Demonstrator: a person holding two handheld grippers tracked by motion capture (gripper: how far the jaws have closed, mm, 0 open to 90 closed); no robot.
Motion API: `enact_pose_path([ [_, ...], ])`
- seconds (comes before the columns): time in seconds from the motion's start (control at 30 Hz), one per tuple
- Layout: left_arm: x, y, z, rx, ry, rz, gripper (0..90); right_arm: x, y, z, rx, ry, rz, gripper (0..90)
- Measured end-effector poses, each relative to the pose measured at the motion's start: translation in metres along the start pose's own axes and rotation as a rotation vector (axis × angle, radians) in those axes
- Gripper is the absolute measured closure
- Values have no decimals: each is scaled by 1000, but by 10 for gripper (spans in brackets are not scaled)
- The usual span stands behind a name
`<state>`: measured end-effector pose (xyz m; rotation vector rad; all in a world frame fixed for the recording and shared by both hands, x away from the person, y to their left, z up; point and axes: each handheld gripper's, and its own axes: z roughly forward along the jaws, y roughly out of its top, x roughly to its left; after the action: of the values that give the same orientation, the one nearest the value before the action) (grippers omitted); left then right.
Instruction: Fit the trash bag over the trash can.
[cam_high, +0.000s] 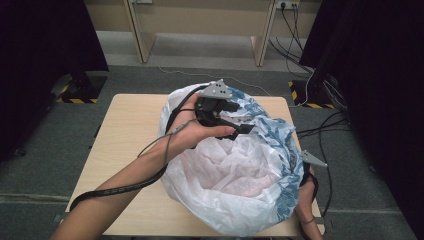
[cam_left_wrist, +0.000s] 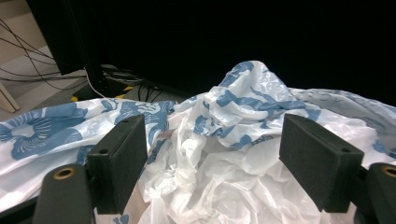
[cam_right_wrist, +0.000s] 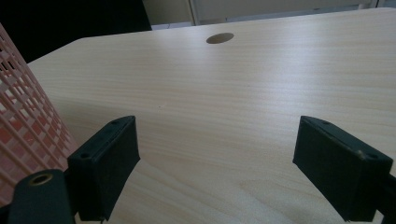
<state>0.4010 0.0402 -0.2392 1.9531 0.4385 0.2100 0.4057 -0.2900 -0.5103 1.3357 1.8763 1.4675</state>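
Observation:
A large white plastic bag (cam_high: 235, 175) with a blue print lies bunched up over the middle and right of the wooden table (cam_high: 125, 140). My left gripper (cam_high: 242, 117) hovers over the bag's far upper edge and points right. In the left gripper view my left gripper (cam_left_wrist: 219, 163) is open, with crumpled bag (cam_left_wrist: 243, 107) below and ahead of the jaws and nothing pressed between them. My right gripper (cam_right_wrist: 215, 163) stands open low over bare table (cam_right_wrist: 243, 93), beside a pink lattice basket (cam_right_wrist: 23, 126). The right gripper's grey plate (cam_high: 313, 159) peeks out past the bag's right side.
A round cable hole (cam_right_wrist: 219, 38) sits in the tabletop far ahead of the right gripper. Black curtains (cam_high: 380, 75) hang at both sides. Cables (cam_high: 320, 125) trail on the grey floor to the right. Wooden furniture legs (cam_high: 262, 45) stand behind the table.

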Motion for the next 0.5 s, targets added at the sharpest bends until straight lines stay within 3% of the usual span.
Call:
enact_pose_path([
  [0.23, -6, 5, -21, -53, -3, 10, 232, 0, 0, 0, 0, 0, -1, 147],
  [0.5, -12, 2, -47, -80, 9, 33, 232, 0, 0, 0, 1, -1, -2, 147],
])
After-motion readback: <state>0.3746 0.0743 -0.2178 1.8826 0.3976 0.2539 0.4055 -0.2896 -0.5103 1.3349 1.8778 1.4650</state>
